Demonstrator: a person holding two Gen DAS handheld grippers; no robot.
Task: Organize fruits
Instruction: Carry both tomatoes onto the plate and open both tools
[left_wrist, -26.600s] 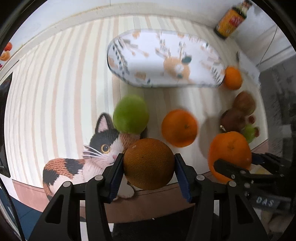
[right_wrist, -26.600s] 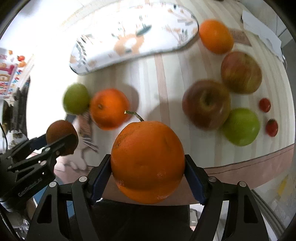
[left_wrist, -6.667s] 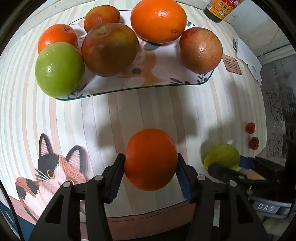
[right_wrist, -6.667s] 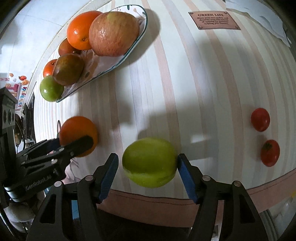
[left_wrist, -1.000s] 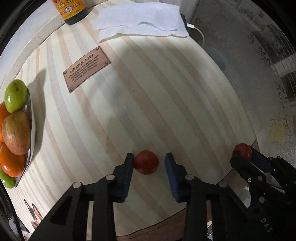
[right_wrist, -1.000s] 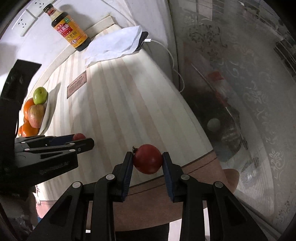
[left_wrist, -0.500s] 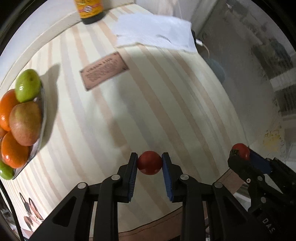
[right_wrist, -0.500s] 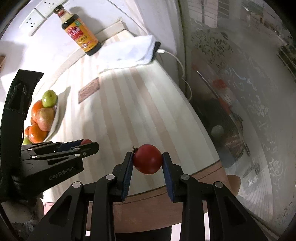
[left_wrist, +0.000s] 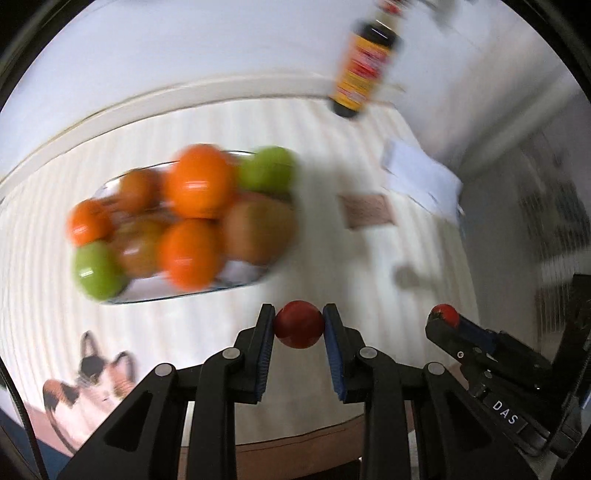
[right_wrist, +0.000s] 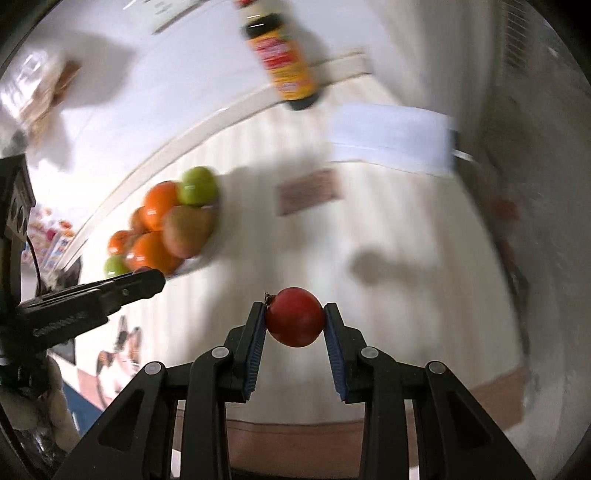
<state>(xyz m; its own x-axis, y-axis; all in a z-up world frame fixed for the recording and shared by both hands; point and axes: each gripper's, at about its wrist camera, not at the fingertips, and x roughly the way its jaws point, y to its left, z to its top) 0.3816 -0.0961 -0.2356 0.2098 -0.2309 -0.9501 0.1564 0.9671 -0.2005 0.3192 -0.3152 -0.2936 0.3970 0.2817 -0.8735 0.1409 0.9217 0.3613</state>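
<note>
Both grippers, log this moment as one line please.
left gripper: shut on tomato | right gripper: shut on second tomato | plate: piled with fruit

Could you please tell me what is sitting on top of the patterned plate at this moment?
The plate carries a heap of oranges, green apples and reddish apples. The fruit covers most of its surface, and blur prevents a firm count.

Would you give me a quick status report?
Left gripper shut on tomato. Right gripper shut on second tomato. Plate already piled with fruit.
</note>
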